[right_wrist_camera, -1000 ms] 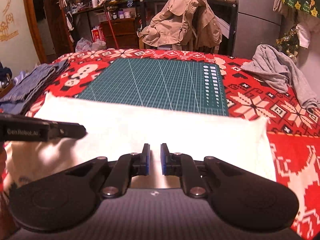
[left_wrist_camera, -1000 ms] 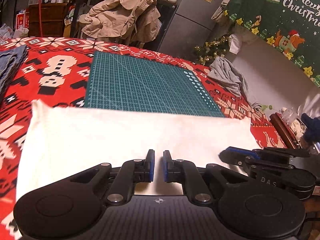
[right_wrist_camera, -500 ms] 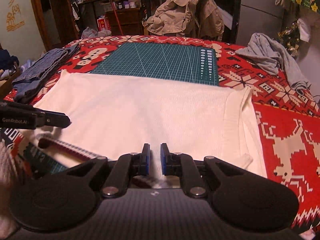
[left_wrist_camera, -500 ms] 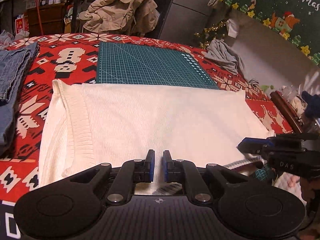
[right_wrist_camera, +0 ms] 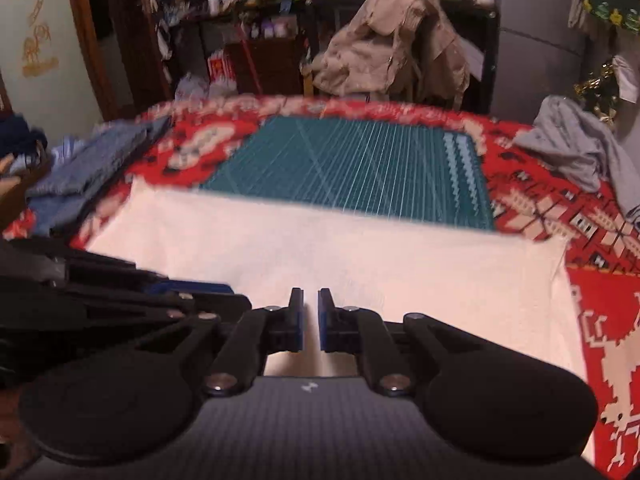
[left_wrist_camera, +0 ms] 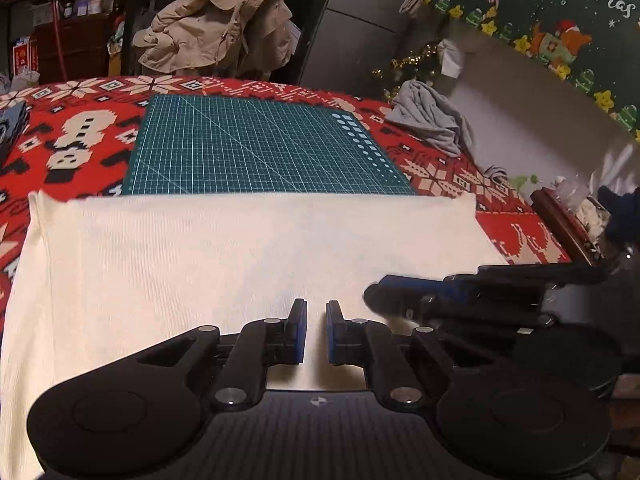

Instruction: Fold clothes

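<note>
A cream ribbed knit garment [left_wrist_camera: 248, 264] lies spread flat on the red Christmas-patterned tablecloth [left_wrist_camera: 80, 136], its far straight edge covering the near edge of the green cutting mat [left_wrist_camera: 256, 148]. In the left wrist view a ribbed band runs down the garment's left side, and the cloth reaches under both tools to the bottom of the frame.

The left gripper [left_wrist_camera: 316, 332] sits low over the near part of the garment with a narrow slot between its blue-faced fingers [left_wrist_camera: 300, 330]; white cloth shows through the slot, but whether a fold is pinched there I cannot tell. The right gripper [right_wrist_camera: 310, 320] is posed the same way, fingers [right_wrist_camera: 326, 320] nearly together over the cloth, and its grasp is equally unclear. The two tools are just beside each other: the right one enters the left wrist view from the right edge, lying across the garment's near right part, and the left one crosses the lower left of the right wrist view.

Left of the mat, a stack of folded blue denim [right_wrist_camera: 96, 160] rests on the tablecloth. Right of the mat, a crumpled grey garment [right_wrist_camera: 576, 148] lies at the table's edge. Beyond the mat's far edge, a beige jacket [left_wrist_camera: 216, 20] is draped over what seems to be a chair, in front of cluttered shelves [right_wrist_camera: 256, 8]. The right wrist view is motion-blurred, so the mat's grid smears into streaks. A green "Merry Christmas" hanging [left_wrist_camera: 560, 20] covers the wall off to the mat's right.
</note>
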`<state>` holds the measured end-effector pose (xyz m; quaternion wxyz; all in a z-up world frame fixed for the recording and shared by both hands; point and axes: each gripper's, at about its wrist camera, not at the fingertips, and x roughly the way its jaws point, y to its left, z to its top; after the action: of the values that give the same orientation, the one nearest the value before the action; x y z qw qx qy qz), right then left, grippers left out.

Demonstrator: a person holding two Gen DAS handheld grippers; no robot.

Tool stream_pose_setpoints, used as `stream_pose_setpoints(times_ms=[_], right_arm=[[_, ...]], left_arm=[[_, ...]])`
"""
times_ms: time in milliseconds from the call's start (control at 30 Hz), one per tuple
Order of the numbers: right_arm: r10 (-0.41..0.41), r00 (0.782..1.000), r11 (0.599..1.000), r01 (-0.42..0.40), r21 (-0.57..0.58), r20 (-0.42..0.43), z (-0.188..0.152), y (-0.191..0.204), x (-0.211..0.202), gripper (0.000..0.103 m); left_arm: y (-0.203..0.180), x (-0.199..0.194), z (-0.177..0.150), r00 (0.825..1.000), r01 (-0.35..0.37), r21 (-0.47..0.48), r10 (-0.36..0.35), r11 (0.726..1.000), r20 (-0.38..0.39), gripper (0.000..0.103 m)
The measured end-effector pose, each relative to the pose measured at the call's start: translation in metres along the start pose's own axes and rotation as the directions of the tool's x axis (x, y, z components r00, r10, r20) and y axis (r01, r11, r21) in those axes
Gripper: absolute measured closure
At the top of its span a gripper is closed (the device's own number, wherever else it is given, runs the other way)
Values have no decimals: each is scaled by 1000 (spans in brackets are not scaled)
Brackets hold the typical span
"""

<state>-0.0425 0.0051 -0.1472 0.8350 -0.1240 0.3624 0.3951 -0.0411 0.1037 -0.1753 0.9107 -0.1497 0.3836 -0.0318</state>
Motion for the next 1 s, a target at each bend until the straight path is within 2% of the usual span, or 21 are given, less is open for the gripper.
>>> stream_pose_setpoints(times_ms=[100,400,567,800,1000], right_arm=[[6,1000,1000,-6,-29,-14,-12,-1,-7,95],[23,998,999,-24,-22,-66,-45,-9,-48,96],[24,997,1000,-25,-17,-71,-44,-7,-54,94],[26,1000,999,-26,-27,-10,-31,14,-45,95],[16,1000,1000,-17,-26,-26,-45,18,-45,95]], left_arm=[[1,-11,-8,1000,3,17,-3,1000,-21,95],[-1,-37,-30,998,-4,67,9,998,-68,95],[1,-36,-31,998,-2,46,4,999,-61,95],[2,-38,-36,1000,-2,22,3,1000,-31,94],[13,-39,-37,999,40,-50,-41,998,-21,94]])
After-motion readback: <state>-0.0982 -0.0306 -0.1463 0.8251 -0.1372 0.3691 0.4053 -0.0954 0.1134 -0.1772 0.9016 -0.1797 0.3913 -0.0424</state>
